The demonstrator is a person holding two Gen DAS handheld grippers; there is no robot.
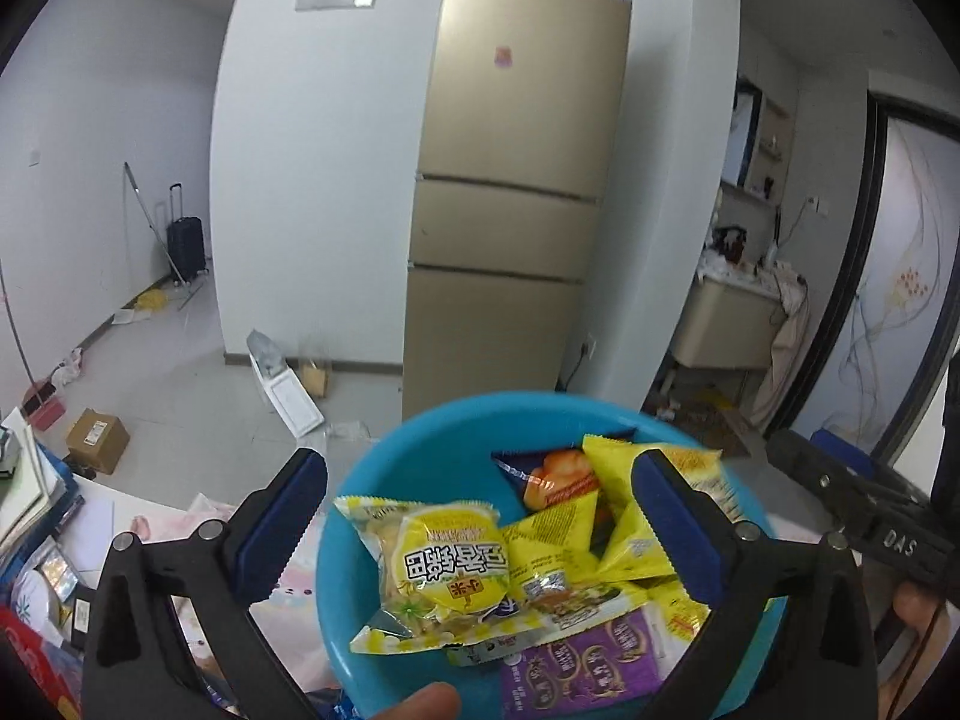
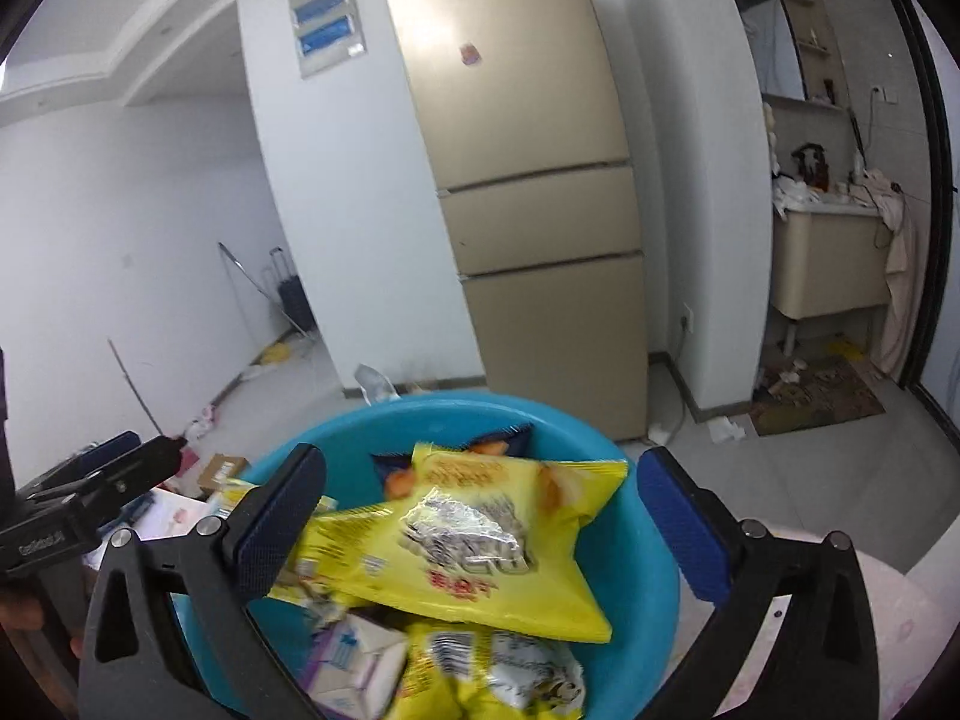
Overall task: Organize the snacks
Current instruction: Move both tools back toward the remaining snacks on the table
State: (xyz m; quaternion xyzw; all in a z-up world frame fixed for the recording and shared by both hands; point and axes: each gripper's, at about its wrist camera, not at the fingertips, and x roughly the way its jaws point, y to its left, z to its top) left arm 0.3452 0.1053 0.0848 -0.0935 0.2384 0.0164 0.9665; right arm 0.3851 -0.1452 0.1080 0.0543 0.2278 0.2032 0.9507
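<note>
Nearest in the left wrist view, the left gripper (image 1: 480, 516) is spread wide over the blue basin (image 1: 420, 438), nothing pressed between its blue pads; a round yellow cake packet (image 1: 447, 564) lies loose just beneath the gap, tilted on a purple packet (image 1: 576, 660) and other wrappers. The right gripper (image 2: 480, 516) is likewise released, its jaws set apart on either side of a large yellow snack bag (image 2: 468, 540) that rests on top of the heap, propped by the packets below and not clamped. The snacks are thus gathered inside the basin, which serves as the collecting bin, so both grippers are judged to be empty above it, either after a drop or ahead of a pick. A dark blue packet (image 1: 540, 474) is wedged against the far wall. The basin seems to sit on a cluttered counter (image 1: 120, 510), though its base is hidden. Beyond, a gold fridge (image 1: 516, 180) is seen against the white wall.
</note>
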